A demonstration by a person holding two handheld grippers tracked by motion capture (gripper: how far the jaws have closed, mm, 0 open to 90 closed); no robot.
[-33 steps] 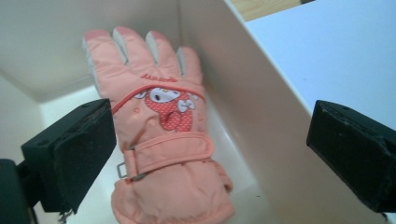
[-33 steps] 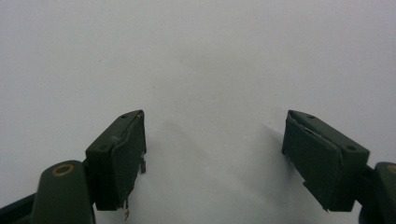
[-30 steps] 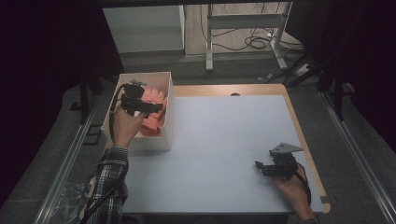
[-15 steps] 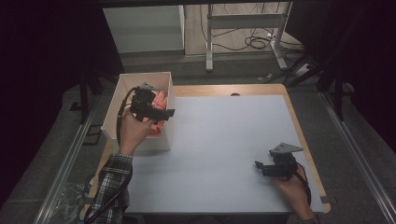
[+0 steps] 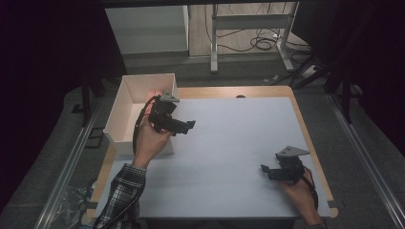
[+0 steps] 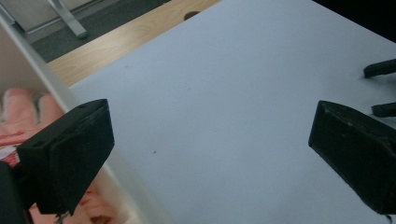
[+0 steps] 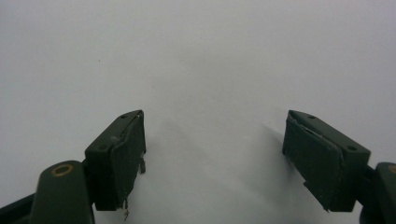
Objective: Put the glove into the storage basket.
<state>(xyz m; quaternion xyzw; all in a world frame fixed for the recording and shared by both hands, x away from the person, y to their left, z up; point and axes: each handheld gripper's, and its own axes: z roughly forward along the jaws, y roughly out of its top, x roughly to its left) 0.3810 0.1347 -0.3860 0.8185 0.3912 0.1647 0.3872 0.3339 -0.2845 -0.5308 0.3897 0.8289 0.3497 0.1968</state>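
Hovering over the rim of the white box (image 5: 125, 110) with fingers spread and empty, the left gripper (image 5: 187, 125) leaves the pink items (image 6: 21, 119) inside, while the right gripper (image 5: 265, 171) rests released on the counter (image 5: 239, 143).

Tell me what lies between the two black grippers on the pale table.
Nothing: the high view shows bare pale table between left gripper and right gripper.

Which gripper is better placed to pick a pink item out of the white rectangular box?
Left. The left gripper hangs open at the white rectangular box's right wall, with the pink items beside its jaw. The right gripper sits open at the table's far corner.
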